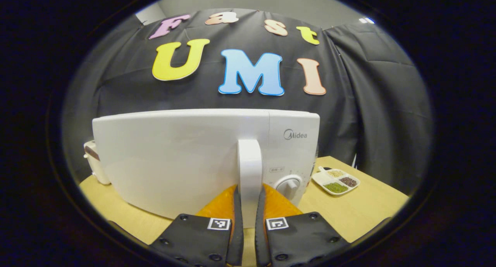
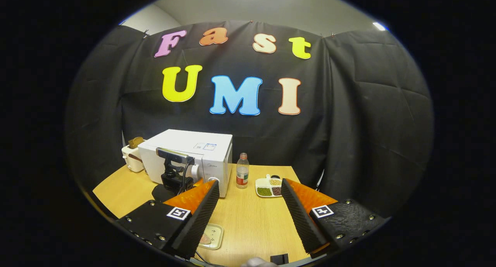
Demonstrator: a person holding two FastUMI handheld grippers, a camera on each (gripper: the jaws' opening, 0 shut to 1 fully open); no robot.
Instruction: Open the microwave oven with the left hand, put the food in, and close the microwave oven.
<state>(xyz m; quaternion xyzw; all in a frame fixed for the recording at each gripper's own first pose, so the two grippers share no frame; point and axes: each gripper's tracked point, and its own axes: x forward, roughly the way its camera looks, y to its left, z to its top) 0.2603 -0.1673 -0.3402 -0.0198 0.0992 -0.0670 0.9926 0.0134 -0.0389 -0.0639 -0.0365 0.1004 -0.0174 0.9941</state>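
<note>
White fills the left gripper view: the microwave oven (image 1: 186, 158) stands on the desk (image 1: 360, 212), door closed, and the left tongs (image 1: 250, 216) clamp its upright handle (image 1: 250, 166). In the right gripper view, the right tongs (image 2: 250, 212) gape wide above the desk, over a small food tray (image 2: 211, 236); the microwave sits rear left.
</note>
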